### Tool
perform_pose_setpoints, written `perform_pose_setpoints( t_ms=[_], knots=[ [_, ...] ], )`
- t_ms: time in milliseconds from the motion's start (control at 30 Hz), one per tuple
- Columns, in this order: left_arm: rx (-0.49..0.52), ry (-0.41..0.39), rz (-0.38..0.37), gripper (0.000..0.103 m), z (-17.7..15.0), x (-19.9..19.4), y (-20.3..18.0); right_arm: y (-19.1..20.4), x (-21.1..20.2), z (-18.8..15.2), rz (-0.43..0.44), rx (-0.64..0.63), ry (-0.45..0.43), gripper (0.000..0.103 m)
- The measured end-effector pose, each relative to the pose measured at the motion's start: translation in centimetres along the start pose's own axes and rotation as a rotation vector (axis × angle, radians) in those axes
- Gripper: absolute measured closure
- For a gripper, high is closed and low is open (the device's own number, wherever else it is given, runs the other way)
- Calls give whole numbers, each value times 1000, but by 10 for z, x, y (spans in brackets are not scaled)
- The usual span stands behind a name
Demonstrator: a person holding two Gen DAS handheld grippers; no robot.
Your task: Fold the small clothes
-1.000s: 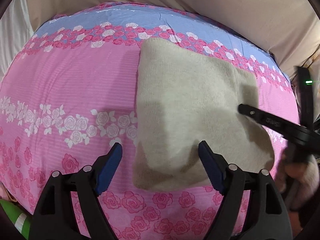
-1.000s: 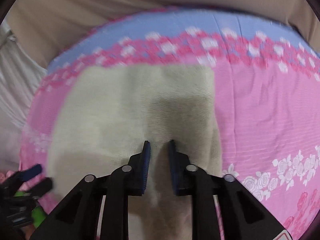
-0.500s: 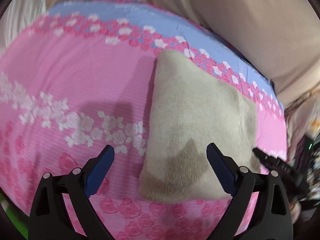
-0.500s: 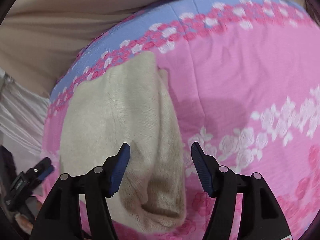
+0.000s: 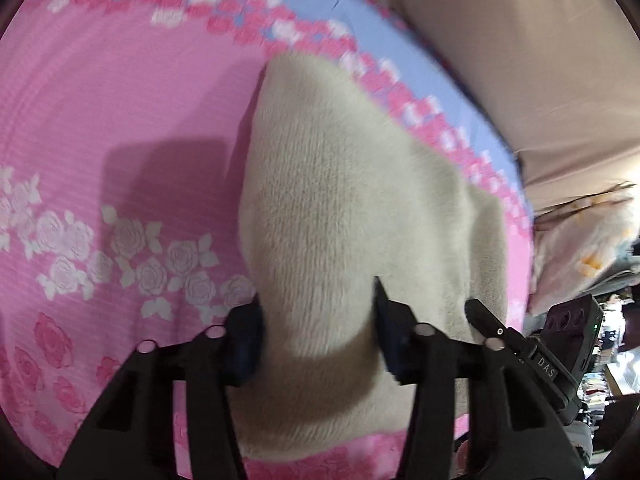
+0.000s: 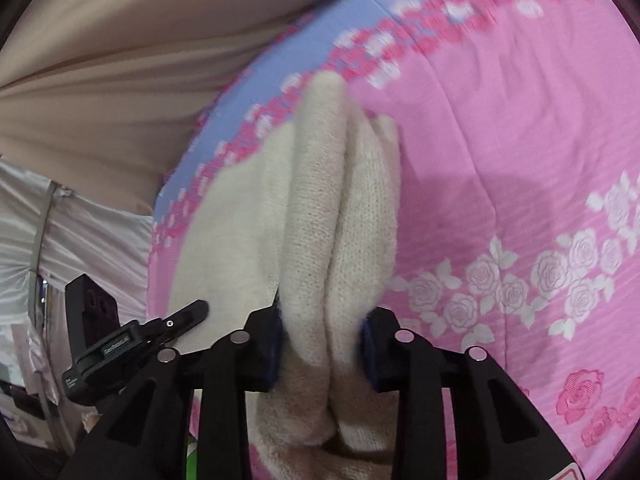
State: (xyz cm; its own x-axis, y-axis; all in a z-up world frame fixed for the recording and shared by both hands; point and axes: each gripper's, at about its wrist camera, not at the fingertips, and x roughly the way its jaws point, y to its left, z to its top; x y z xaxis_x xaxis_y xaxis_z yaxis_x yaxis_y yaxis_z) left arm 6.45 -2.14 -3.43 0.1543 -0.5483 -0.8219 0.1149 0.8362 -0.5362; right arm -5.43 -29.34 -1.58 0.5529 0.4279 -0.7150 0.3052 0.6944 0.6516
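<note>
A cream fuzzy knit garment [image 5: 352,200] lies folded on a pink rose-print bed cover [image 5: 100,120]. My left gripper [image 5: 318,336] is shut on the garment's near edge, the fabric bunched between its blue pads. My right gripper [image 6: 322,344] is shut on the garment [image 6: 340,216] at its other near corner, where two thick folds stand up between the fingers. Each gripper shows at the edge of the other's view: the right gripper [image 5: 520,352] and the left gripper [image 6: 132,340].
The bed cover [image 6: 520,160] has a blue band with roses along its far edge [image 5: 312,12]. Beige curtain fabric [image 5: 520,40] hangs behind the bed. A pale patterned cloth [image 5: 584,232] and clutter lie past the bed's right side.
Both grippers were open half a second ago. They have moved in low over the garment's near edge and closed on it, bunching the fabric between their fingers.
</note>
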Motion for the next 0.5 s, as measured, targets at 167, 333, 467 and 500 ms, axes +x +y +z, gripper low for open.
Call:
perform_pose_setpoints(
  t_ms=[167,333,467,500],
  knots=[
    [68,-83,-69,75,13,-62,-18,71,-42,5,77,-135,-99,76],
    [170,-241,-139,96,36,-155,-26,138,-42,12,156,-230,-120,78],
    [195,-271,-16,62,56,-181,3,148,-2,1,41,-228,-76,79],
    [166,-245,10,49,56,-175,19,135,3,-3,7,-191,-73,79]
  ],
)
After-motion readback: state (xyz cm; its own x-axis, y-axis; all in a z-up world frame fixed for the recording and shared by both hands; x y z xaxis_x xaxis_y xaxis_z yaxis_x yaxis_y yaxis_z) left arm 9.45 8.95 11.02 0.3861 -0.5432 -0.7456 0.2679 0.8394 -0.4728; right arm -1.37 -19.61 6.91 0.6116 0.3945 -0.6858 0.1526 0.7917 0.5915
